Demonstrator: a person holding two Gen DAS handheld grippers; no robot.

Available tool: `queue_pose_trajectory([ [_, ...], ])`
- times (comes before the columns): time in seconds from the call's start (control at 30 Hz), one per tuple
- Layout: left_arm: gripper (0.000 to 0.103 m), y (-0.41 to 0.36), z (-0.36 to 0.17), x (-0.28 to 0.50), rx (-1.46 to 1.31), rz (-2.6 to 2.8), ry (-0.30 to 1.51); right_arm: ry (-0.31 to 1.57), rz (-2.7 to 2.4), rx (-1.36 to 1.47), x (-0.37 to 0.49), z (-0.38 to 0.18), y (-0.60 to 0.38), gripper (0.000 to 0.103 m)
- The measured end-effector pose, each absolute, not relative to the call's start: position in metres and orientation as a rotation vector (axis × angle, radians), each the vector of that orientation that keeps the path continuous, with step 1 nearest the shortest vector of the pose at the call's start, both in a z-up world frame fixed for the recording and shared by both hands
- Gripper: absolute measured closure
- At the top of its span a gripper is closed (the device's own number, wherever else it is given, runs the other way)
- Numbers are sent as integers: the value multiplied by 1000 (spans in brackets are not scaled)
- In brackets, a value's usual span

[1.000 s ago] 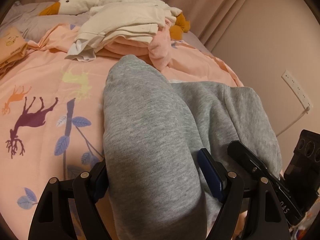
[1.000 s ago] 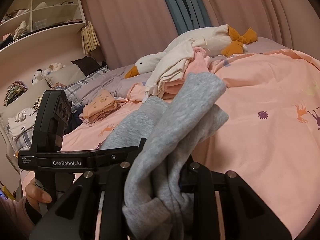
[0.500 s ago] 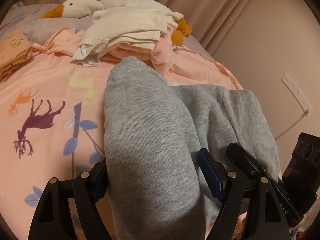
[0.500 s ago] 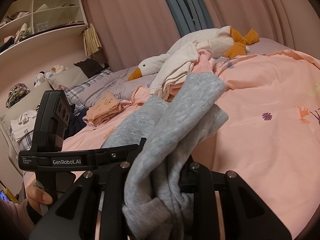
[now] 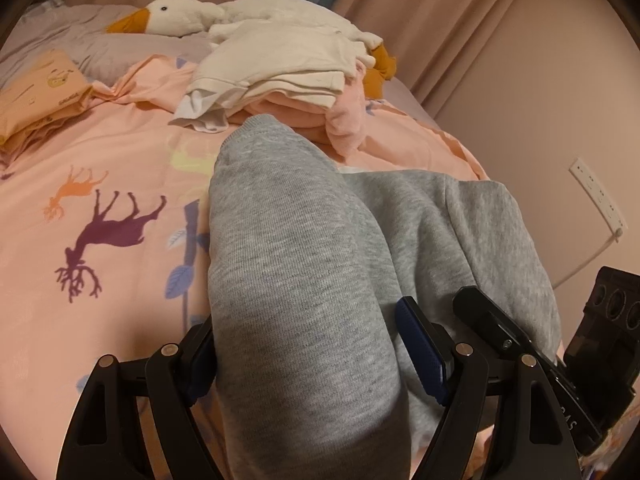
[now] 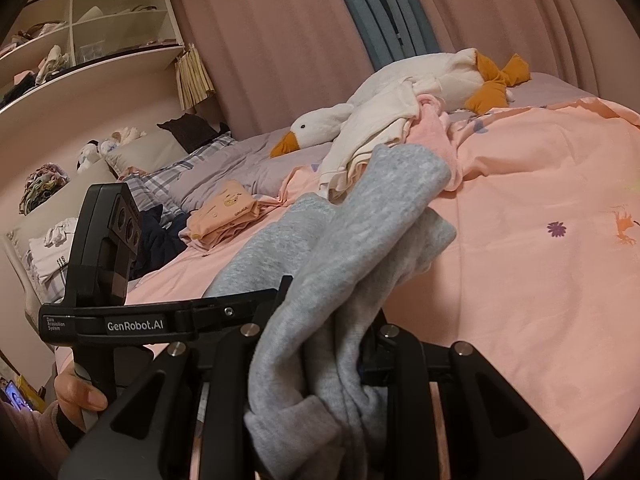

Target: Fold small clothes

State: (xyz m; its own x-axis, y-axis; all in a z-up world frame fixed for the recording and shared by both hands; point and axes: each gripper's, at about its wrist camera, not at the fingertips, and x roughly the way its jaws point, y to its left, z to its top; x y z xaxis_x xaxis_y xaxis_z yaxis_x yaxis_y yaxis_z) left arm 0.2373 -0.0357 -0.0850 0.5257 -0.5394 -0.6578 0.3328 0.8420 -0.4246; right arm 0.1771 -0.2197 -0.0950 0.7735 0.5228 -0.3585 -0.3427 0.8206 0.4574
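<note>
Closest in, the right gripper [image 6: 320, 364] has its jaws drawn narrow, pinching a bunched fold of the soft grey knitted fleece garment [image 6: 360, 248], ribbed hem drooping beneath. The left gripper [image 5: 308, 356] stands wide, its blue pads [image 5: 420, 352] flanking a thick rounded roll of the same garment [image 5: 296, 280] (whether both pads press it, I cannot tell). The rest lies rumpled on the peach cotton duvet with printed deer [image 5: 104, 232]. Beyond it sits a loose heap of cream and pink clothes [image 5: 280, 76], blocking part of the long white plush goose [image 5: 180, 16] against pink curtains [image 6: 280, 40].
</note>
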Motion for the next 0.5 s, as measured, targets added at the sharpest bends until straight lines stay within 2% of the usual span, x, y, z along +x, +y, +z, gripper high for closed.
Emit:
queue_pose_trajectory([
  [0.5, 23, -9, -84, 236, -282, -486, 871, 512, 512, 363, 182, -90, -192, 78],
])
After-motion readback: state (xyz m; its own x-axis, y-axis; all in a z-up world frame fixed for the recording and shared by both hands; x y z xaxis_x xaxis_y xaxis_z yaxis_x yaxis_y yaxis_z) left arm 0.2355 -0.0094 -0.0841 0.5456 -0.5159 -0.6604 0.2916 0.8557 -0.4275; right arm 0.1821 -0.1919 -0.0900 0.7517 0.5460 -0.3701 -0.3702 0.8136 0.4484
